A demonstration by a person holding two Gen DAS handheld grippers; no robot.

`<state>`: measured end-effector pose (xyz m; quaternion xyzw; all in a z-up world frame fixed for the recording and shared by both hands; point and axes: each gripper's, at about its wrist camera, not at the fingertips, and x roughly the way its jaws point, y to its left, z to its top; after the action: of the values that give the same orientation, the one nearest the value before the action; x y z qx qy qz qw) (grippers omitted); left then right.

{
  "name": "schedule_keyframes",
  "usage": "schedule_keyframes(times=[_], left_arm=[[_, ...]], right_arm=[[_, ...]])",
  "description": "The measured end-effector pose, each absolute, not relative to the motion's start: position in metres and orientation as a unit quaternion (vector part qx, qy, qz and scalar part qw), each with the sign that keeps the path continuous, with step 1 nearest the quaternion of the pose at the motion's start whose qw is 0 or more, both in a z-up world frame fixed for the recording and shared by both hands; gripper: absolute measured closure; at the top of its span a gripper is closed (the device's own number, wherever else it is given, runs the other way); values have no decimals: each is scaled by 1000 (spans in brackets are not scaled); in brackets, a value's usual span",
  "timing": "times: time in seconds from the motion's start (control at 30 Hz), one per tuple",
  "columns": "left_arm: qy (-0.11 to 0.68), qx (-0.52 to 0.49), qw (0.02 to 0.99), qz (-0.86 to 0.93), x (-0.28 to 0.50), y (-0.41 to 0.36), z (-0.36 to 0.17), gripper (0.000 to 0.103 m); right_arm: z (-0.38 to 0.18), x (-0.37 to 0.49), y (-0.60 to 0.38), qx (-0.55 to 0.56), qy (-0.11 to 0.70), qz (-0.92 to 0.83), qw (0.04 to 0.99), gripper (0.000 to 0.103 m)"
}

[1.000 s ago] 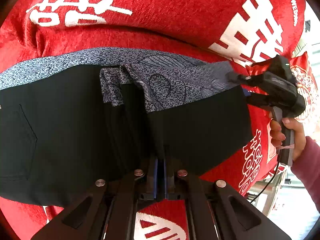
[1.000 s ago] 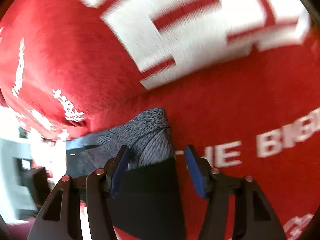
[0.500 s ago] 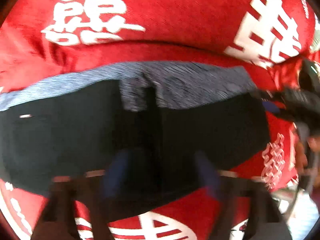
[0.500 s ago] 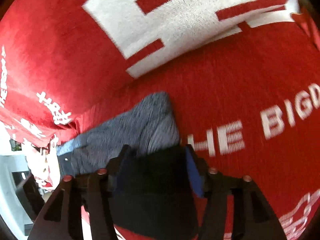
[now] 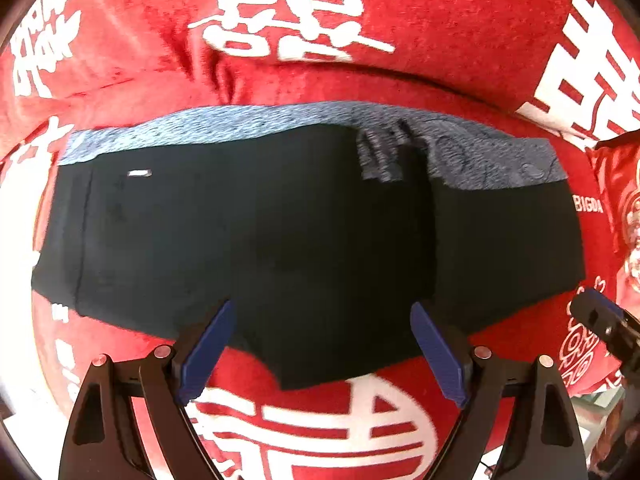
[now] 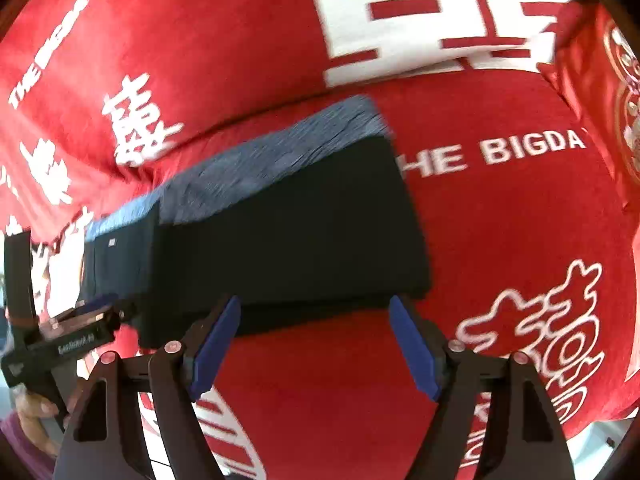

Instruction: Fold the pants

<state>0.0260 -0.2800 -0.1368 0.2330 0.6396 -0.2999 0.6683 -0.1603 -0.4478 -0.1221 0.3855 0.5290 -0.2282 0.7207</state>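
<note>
The black pants lie folded flat on the red cloth, with a grey patterned lining showing along the far edge. My left gripper is open and empty, just above the near edge of the pants. In the right wrist view the pants lie as a flat dark rectangle. My right gripper is open and empty, just short of their near edge. The right gripper shows at the right edge of the left wrist view; the left one shows at the left of the right wrist view.
A red cloth with white characters covers the whole surface and rises into a cushion-like back behind the pants. White lettering lies right of the pants. The cloth's edge drops off at the near right.
My left gripper has let go of the pants, opened and drawn back. My right gripper has also drawn back from the pants' end. The pants now lie flat.
</note>
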Motion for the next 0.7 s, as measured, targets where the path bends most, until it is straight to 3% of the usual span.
schedule_keyframes(times=[0.5, 0.7], left_arm=[[630, 261, 690, -242, 47, -223, -136, 13], [640, 257, 686, -231, 58, -206, -139, 13]], right_arm=[[-117, -62, -400, 300, 553, -190, 754, 23], [-148, -32, -373, 300, 595, -158, 729, 23]])
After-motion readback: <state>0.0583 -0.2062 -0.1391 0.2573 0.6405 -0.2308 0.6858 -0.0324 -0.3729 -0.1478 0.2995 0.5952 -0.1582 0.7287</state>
